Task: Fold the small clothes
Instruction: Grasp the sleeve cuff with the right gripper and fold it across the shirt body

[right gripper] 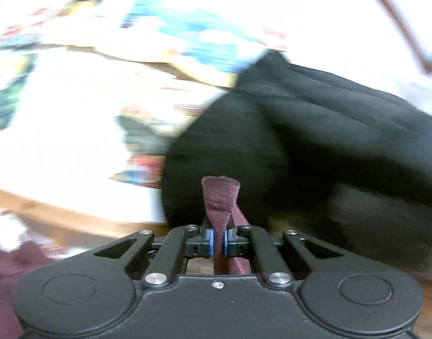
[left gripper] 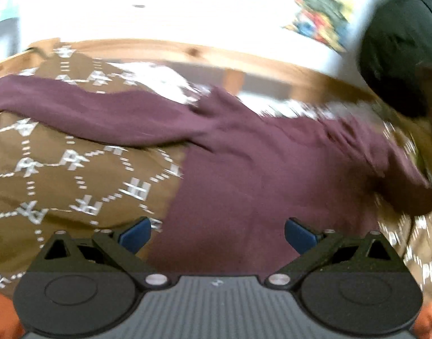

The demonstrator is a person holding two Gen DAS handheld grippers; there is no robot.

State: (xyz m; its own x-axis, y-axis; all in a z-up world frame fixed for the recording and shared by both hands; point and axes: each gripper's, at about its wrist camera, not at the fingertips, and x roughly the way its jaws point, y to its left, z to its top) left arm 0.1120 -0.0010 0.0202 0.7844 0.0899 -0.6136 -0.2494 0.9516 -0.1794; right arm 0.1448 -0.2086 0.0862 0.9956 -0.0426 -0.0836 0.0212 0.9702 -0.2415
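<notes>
A maroon garment (left gripper: pixel 258 175) lies spread on a brown cloth with a white letter pattern (left gripper: pixel 60 175); one long sleeve (left gripper: pixel 74 107) stretches off to the left. My left gripper (left gripper: pixel 218 236) hovers over the garment's near part, open, with its blue pads (left gripper: pixel 137 237) wide apart and nothing between them. My right gripper (right gripper: pixel 218 243) is shut on a fold of the maroon garment (right gripper: pixel 220 197), which sticks up in a pinched wedge above the pads. The garment's right edge in the left wrist view is blurred and dark.
A wooden frame (left gripper: pixel 187 53) runs behind the brown cloth. Beyond it is a bright white surface with colourful printed patches (right gripper: pixel 193 34). A large black padded object (right gripper: pixel 314 141) fills the right side ahead of the right gripper and shows at the upper right (left gripper: pixel 399 56).
</notes>
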